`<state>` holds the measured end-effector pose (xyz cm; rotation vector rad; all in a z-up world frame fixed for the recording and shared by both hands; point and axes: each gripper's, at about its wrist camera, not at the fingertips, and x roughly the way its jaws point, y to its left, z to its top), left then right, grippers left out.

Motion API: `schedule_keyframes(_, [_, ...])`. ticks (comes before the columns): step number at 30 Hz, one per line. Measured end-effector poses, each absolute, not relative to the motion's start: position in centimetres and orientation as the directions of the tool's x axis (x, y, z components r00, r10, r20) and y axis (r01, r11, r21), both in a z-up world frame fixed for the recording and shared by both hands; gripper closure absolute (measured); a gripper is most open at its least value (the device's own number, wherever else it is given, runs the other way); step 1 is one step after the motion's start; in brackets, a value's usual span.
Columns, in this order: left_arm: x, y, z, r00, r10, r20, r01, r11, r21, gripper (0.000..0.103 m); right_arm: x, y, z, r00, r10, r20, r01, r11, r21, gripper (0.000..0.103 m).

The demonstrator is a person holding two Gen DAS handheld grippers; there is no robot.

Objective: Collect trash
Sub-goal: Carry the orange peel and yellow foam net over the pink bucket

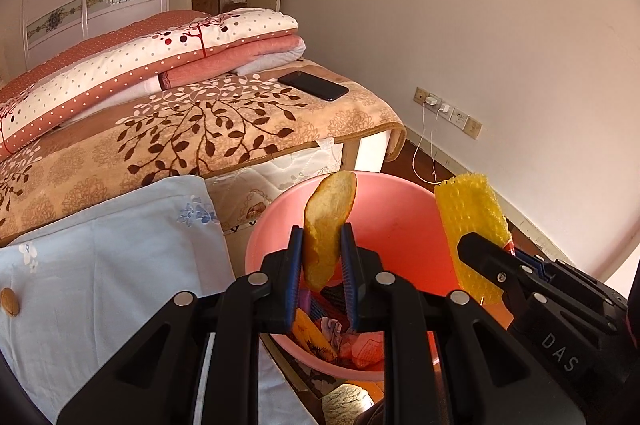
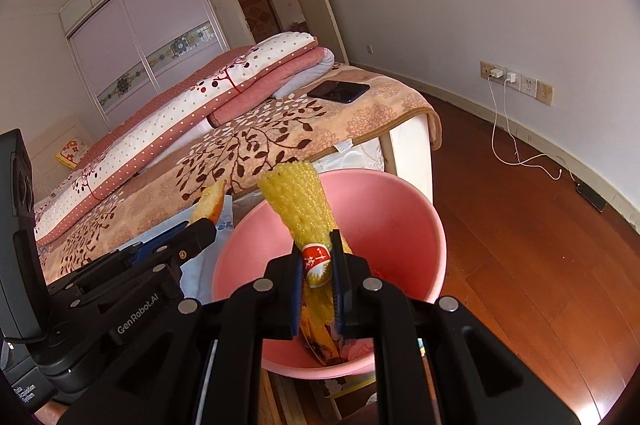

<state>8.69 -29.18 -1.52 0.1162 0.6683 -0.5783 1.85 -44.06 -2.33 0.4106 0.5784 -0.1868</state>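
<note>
My left gripper is shut on a yellow fruit peel and holds it upright over the pink bin. My right gripper is shut on a yellow foam net sleeve with a red-and-white label, also above the pink bin. The net sleeve and right gripper show at the right of the left wrist view. The peel shows at the left of the right wrist view. Wrappers lie in the bin's bottom.
A bed with a leaf-patterned blanket stands behind the bin, with folded quilts and a black phone on it. A light blue cloth lies left. Charger cables trail over the wooden floor at right.
</note>
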Motion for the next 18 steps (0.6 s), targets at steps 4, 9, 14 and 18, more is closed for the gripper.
schedule_keyframes(4, [9.4, -29.7, -2.1, 0.623, -0.474, -0.622, 0.542, 0.835, -0.093, 0.085, 2.3, -44.7, -2.9, 0.815, -0.075, -0.574, 0.305, 0.899, 0.315, 0.092])
schedule_keyframes(9, [10.0, -30.2, -2.9, 0.612, -0.469, -0.637, 0.536, 0.838, -0.102, 0.085, 2.8, -45.1, -3.5, 0.808, -0.083, -0.583, 0.315, 0.897, 0.309, 0.092])
schedule_keyframes(14, [10.3, -30.8, -3.5, 0.607, -0.459, -0.649, 0.537, 0.839, -0.091, 0.085, 3.5, -45.0, -3.9, 0.801, -0.085, -0.593, 0.318, 0.899, 0.3, 0.092])
schedule_keyframes(18, [10.2, -31.2, -3.6, 0.612, -0.455, -0.647, 0.543, 0.837, -0.075, 0.085, 4.0, -45.0, -4.2, 0.797, -0.086, -0.598, 0.318, 0.901, 0.294, 0.092])
